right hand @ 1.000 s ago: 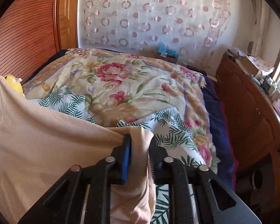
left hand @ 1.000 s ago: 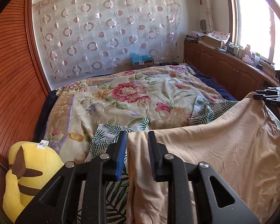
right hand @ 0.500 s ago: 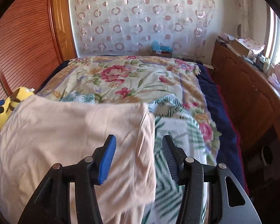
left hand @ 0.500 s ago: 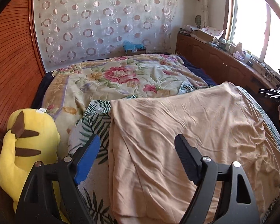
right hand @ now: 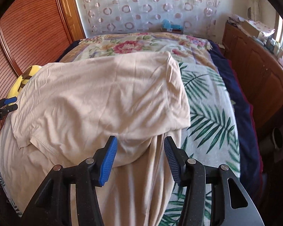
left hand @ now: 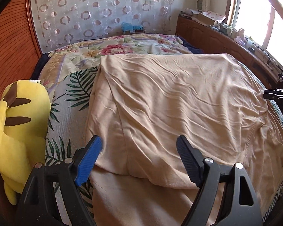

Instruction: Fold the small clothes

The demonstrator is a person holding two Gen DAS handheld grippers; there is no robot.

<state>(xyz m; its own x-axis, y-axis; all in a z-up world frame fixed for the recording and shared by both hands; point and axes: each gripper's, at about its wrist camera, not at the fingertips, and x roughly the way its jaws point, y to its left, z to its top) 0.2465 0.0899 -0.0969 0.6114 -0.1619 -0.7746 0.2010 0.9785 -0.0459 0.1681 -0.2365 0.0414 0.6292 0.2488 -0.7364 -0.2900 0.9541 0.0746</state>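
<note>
1. Both grippers were clamped on the top corners of the beige garment a second ago, holding it up off the bed; now it's lying folded over on itself and the jaws are off it.
2. Left gripper is hanging over the near left part of the garment with its jaws spread really wide, nothing pinched between the pads, cloth just sitting underneath.
3. Right gripper is doing the same on the other side, jaws parted about halfway, again gripping nothing, just hovering above the folded edge.
4. Garment is lying across the near half of the bed, on top of the palm-leaf sheet. Upper layer is folded down over a lower layer, and that lower layer is running out from under the fold toward the cameras. Pretty wrinkly all over.
5. In the right wrist view, the folded layer's right edge is stopping short of the sheet's right side, so leaf print is showing beside it.
6. Yellow plush is sitting at the left edge of the bed, just beside the garment but not touching it as far as I can tell.
7. Floral quilt is covering the far half of the bed, behind the garment.
8. Each gripper is peeking into the other's view at the frame edge, with a bit of hand behind it.
</note>
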